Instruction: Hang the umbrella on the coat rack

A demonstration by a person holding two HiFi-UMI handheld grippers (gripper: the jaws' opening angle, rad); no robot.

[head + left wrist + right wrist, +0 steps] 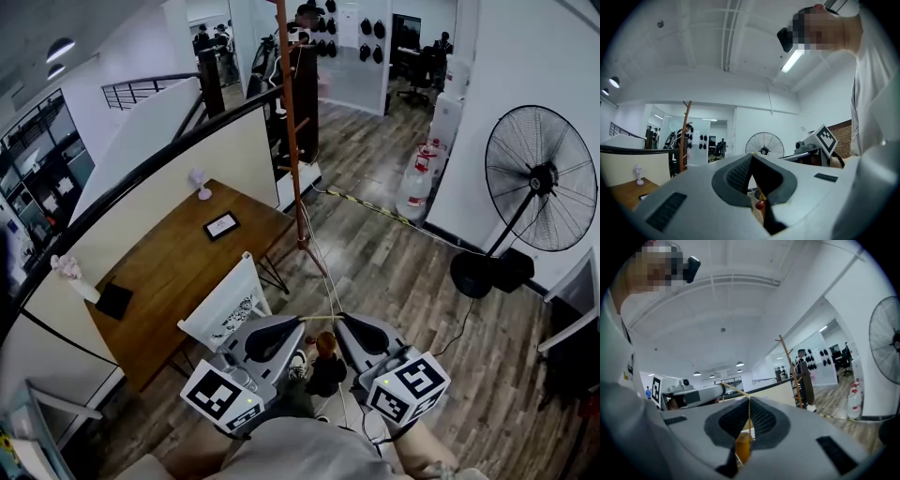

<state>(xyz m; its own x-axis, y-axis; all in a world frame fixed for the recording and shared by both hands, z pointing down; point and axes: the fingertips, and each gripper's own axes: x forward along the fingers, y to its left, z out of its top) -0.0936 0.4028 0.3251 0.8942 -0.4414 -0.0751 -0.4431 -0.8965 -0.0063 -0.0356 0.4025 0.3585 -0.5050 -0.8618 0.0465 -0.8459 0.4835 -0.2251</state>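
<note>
The left gripper (296, 322) and right gripper (341, 321) each clamp the umbrella's loop cord (319, 318), taut between them above its wooden handle (325, 345). The coat rack (291, 131) stands well apart.

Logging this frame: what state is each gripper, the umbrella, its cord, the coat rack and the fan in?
Left gripper: shut on the loop cord.
Right gripper: shut on the loop cord.
Loop cord: stretched straight between both grippers' tips.
Umbrella: folded, hanging below the cord, not yet on the rack.
Coat rack: upright, apart from the umbrella.
Fan: upright; spinning or not, cannot tell.
</note>
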